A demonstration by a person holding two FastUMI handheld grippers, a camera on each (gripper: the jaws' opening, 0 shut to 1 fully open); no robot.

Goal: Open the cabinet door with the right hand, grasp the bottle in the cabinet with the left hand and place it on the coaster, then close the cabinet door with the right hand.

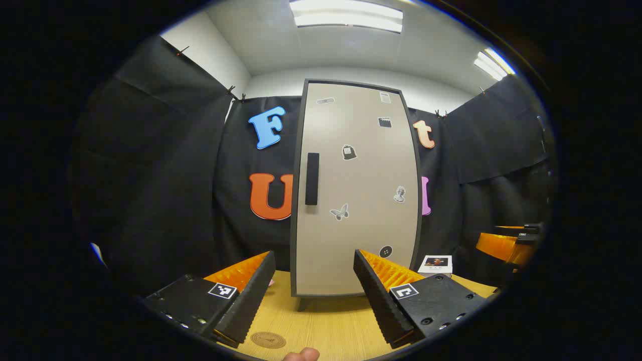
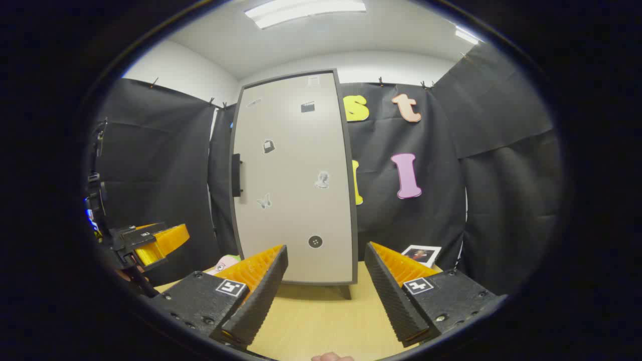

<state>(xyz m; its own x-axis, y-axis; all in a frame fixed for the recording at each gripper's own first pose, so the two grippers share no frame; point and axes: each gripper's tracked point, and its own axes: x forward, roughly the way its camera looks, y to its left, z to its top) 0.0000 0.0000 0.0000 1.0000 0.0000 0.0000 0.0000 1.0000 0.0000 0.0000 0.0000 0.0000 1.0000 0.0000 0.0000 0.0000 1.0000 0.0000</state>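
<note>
The tall beige cabinet with a dark frame (image 1: 353,190) stands upright at the back of the light wooden desk (image 1: 326,326), its sticker-dotted door fully closed, so the bottle inside cannot be seen and the opening step is not yet begun. The black vertical bar handle (image 1: 312,178) sits on the door's left edge, so the hinge is probably on the right. To open it well, the right gripper (image 2: 326,288), whose jaws stand wide and empty, should travel across to that handle, close on the bar squarely, and pull in an arc around the hinge, wide enough to leave room for the other hand. The left gripper (image 1: 315,291), its jaws also wide and empty, would do best to hold back clear of the swing.

The left gripper view alone shows the round brown coaster (image 1: 268,340), lying on the desk near the front edge, just below its left finger. The right gripper view shows a small pale pink and green object (image 2: 226,262) beside the cabinet's foot. A small white card with a dark picture (image 2: 421,254) lies right of the cabinet.
</note>
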